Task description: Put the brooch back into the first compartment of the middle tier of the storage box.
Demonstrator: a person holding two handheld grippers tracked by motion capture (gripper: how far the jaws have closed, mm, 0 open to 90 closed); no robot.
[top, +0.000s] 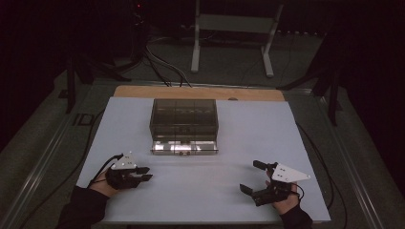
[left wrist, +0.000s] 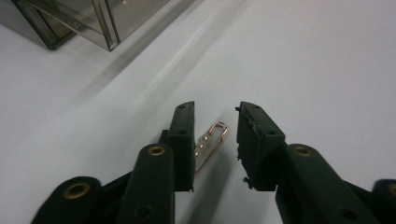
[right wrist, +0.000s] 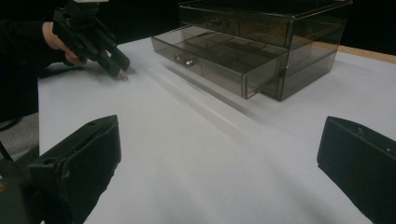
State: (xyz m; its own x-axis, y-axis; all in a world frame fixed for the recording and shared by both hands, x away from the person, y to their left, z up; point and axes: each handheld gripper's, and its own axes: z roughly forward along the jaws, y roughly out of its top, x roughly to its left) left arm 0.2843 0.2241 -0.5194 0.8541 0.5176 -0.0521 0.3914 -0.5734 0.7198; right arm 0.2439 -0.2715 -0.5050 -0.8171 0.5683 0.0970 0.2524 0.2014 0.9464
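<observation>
At the near left of the white table (top: 200,195), the left gripper (left wrist: 215,140) stands over a small rose-gold hair clip set with pale beads (left wrist: 208,144), its jaws partly closed around it. The clip leans against the inner face of one jaw while a clear gap remains on the other side, so the pick-up looks begun but not completed (the clip appears to rest on the table, not lifted). In the high view the same left gripper (top: 141,173) lies low at the table's near left edge. At the near right, the right gripper (top: 252,177) rests with its jaws spread wide and nothing between them, pointing across the table toward the left.

Farther back, at the table's middle, sits a smoked transparent plastic drawer box (top: 184,117), its bottom drawer (top: 184,146) pulled out toward the person. With the drawer already open, what remains is judged to be closing fully on the clip, carrying it far and right to the box, and setting it inside.
</observation>
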